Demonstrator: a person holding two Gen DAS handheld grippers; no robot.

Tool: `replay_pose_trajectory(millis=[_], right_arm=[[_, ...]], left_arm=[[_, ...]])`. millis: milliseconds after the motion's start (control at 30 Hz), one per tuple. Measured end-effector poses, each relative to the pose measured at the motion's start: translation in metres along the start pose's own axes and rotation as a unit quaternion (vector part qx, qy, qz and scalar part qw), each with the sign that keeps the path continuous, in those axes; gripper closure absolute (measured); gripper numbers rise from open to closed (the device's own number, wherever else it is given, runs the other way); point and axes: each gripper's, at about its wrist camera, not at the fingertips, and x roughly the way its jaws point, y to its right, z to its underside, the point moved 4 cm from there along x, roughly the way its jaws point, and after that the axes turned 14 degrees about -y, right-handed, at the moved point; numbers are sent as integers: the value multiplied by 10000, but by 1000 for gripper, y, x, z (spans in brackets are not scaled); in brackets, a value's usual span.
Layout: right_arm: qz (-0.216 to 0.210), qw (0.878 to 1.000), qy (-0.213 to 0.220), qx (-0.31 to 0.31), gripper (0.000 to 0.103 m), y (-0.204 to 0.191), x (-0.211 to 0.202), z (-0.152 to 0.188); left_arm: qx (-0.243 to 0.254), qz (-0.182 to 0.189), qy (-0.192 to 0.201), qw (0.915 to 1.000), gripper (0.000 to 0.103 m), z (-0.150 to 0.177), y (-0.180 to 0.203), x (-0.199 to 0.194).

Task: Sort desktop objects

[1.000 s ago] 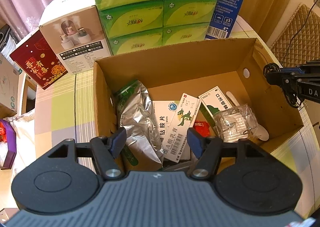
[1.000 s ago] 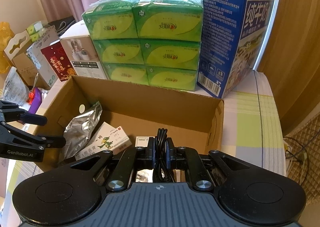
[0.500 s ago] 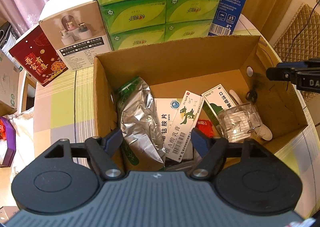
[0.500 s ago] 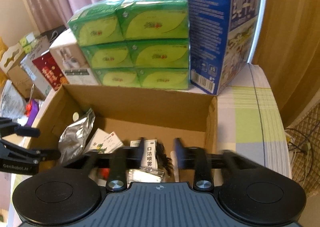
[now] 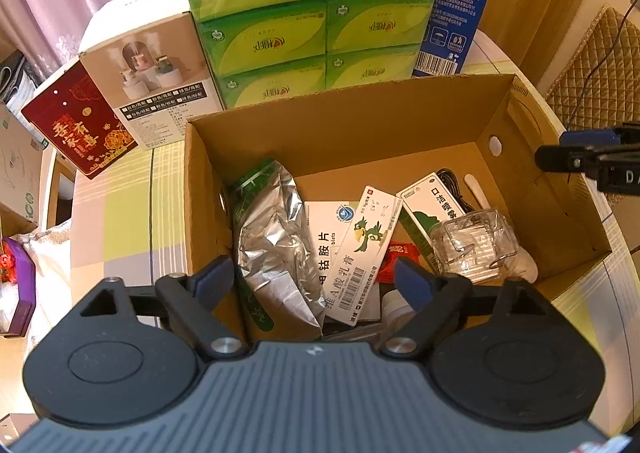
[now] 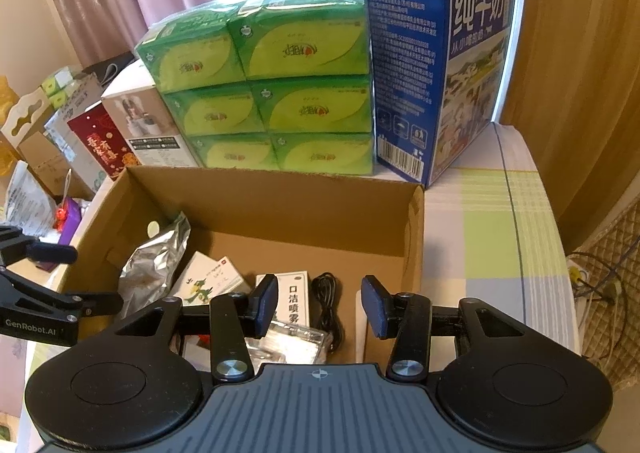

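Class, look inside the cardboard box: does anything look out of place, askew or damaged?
Yes. The foil bag is crumpled and slumped against the left wall of the box. The medicine cartons overlap at angles, and a black cable lies loose among them. Nothing looks spilled.

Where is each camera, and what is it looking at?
Left wrist: sits on the left gripper, looking down into the cardboard box; its own open fingers show, and the other gripper at the right edge.
Right wrist: sits on the right gripper, looking across the box toward the green tissue packs; its open fingers show, and the left gripper at the left edge.
Shared: box, silver foil bag, black cable, tissue packs, blue milk carton.
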Motion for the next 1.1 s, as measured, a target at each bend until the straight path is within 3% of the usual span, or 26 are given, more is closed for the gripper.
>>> replay_pose_trajectory(millis=[267, 333, 400, 600, 1100], right_arm=[[-58, 9998, -179, -95, 57, -9, -6, 4], [-16, 9998, -165, -120, 48, -12, -9, 6], [38, 9998, -128, -132, 32, -14, -13, 7], [65, 9996, -155, -219, 12, -21, -23, 12], [207, 9988, -345, -290, 4, -25, -44, 34]], left_arm=[[-41, -80, 30, 10000, 6, 7, 1, -6], [-9, -85, 35, 10000, 5, 10, 2, -9], [10, -133, 36, 9999, 2, 13, 3, -12], [11, -287, 119, 9995, 2, 22, 6, -23], [-385, -298, 4, 9988, 1, 50, 10, -37]])
